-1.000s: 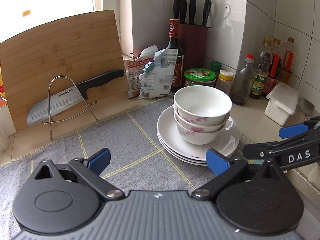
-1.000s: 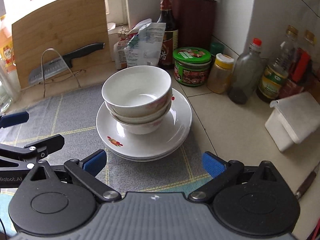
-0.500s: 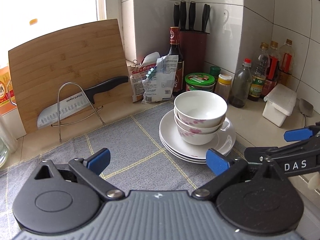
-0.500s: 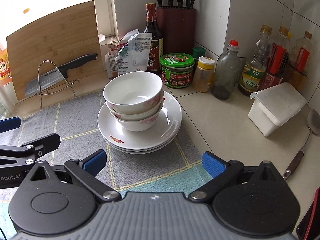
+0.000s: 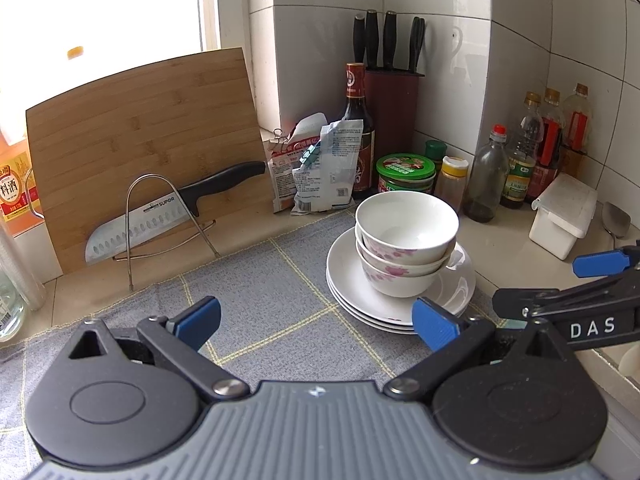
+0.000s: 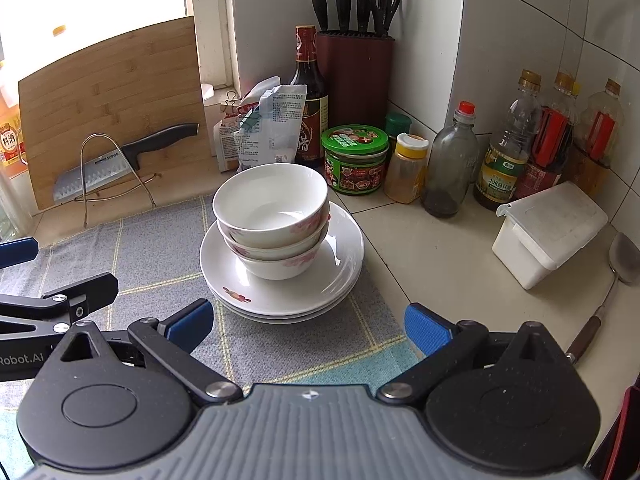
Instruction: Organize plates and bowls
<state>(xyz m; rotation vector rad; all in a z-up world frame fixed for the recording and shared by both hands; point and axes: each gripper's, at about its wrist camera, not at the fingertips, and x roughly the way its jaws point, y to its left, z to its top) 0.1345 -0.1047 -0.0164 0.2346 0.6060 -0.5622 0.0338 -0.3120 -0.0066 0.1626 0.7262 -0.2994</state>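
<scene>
Three white bowls with pink flowers (image 5: pixel 406 236) (image 6: pixel 272 210) are nested on a stack of three white plates (image 5: pixel 348 280) (image 6: pixel 344 264) on a grey checked mat (image 5: pixel 280 300) (image 6: pixel 160 256). My left gripper (image 5: pixel 316 322) is open and empty, in front and to the left of the stack. My right gripper (image 6: pixel 306 326) is open and empty, just in front of the stack. Each gripper shows at the edge of the other's view.
A bamboo cutting board (image 5: pixel 140 140) and a knife on a wire stand (image 5: pixel 160 216) are at the back left. Bags, a dark sauce bottle (image 6: pixel 308 100), knife block (image 6: pixel 354 68), jars and bottles line the back. A white lidded box (image 6: pixel 550 232) and a spatula (image 6: pixel 622 256) lie right.
Both grippers have pulled back and risen from the stack; it looks smaller and more of the counter shows. The bowls and plates have not moved.
</scene>
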